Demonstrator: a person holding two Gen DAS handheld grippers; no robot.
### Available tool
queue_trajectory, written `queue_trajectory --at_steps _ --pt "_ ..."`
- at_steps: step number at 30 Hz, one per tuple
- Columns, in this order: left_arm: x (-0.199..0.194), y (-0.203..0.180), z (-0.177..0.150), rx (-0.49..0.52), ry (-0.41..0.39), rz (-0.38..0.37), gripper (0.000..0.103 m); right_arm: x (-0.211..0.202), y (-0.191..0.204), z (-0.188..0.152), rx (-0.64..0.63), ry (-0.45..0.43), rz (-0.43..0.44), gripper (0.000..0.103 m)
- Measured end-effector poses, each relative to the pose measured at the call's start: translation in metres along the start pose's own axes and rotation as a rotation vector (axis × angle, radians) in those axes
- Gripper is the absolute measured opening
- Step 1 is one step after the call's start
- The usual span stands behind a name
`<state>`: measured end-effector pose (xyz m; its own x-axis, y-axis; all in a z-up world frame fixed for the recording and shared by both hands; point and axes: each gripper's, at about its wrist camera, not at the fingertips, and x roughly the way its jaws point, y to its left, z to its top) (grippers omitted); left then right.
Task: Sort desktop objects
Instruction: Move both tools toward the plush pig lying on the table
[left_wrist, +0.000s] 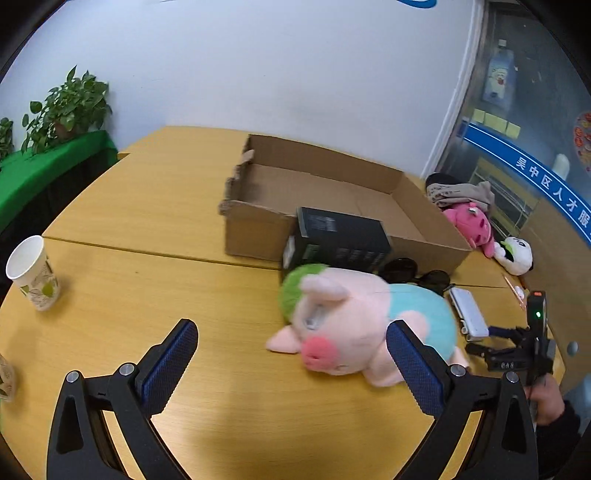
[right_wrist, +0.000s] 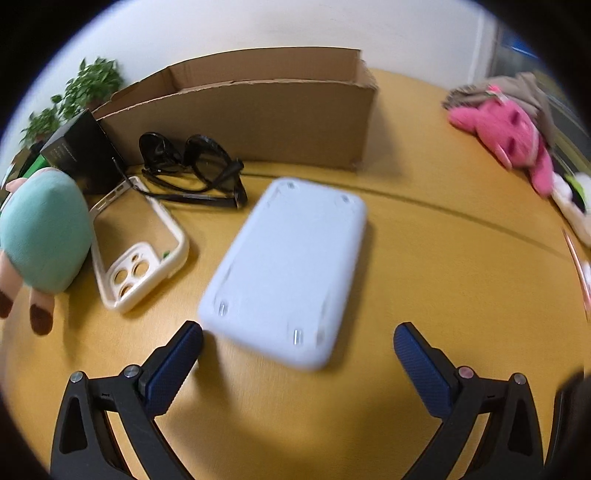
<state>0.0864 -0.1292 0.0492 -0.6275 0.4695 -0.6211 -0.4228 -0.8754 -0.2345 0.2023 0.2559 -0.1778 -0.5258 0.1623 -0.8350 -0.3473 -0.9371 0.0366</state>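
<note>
A pink pig plush with a teal body and green cap lies on the wooden table; its rear shows in the right wrist view. My left gripper is open, its right finger beside the plush. My right gripper is open just short of a pale blue flat device, which lies face down. A cream phone case, black sunglasses and a black box lie before an open cardboard box.
A paper cup stands at the table's left edge. A pink plush, a grey cloth and a white plush lie at the far right. Potted plants stand on a green shelf at left.
</note>
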Motion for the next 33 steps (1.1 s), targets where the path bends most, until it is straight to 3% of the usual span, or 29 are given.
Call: queue_trajectory --at_steps 2,5,9,12,20,25,28,29,30,31,32,33 --pt "0.002 -0.01 -0.004 0.018 -0.004 -0.013 0.103 -0.009 -0.001 -0.008 0.041 -0.007 -0.002 0.102" --pt "0.008 -0.028 -0.005 0.07 -0.014 0.002 0.103 -0.032 0.012 -0.018 0.068 -0.067 -0.115 0.102" --pt "0.017 -0.049 -0.003 0.131 -0.022 -0.026 0.103 -0.065 0.028 -0.016 0.075 -0.145 -0.071 0.102" --pt "0.015 -0.058 0.0 0.141 -0.058 -0.043 0.103 -0.074 0.033 -0.008 0.089 -0.172 -0.09 0.102" --pt "0.012 -0.055 -0.003 0.11 -0.087 -0.034 0.103 -0.075 0.057 0.004 0.004 -0.197 -0.106 0.102" --pt "0.013 -0.057 -0.007 0.128 -0.096 0.025 0.103 -0.077 0.075 0.004 -0.059 -0.225 -0.085 0.102" --pt "0.018 -0.059 -0.009 0.122 -0.075 -0.017 0.102 -0.079 0.086 0.004 -0.098 -0.253 -0.072 0.102" --pt "0.017 -0.06 -0.01 0.128 -0.078 -0.047 0.092 -0.082 0.089 0.003 -0.11 -0.285 -0.075 0.098" --pt "0.017 -0.062 -0.011 0.138 -0.078 -0.078 0.078 -0.085 0.091 0.002 -0.114 -0.308 -0.081 0.073" --pt "0.017 -0.063 -0.012 0.145 -0.074 -0.086 0.037 -0.087 0.092 0.003 -0.111 -0.32 -0.09 0.049" --pt "0.018 -0.064 -0.012 0.149 -0.064 -0.073 0.013 -0.088 0.091 0.004 -0.1 -0.319 -0.105 0.006" --pt "0.02 -0.065 -0.013 0.149 -0.058 -0.058 0.013 -0.087 0.089 0.006 -0.085 -0.314 -0.107 0.003"
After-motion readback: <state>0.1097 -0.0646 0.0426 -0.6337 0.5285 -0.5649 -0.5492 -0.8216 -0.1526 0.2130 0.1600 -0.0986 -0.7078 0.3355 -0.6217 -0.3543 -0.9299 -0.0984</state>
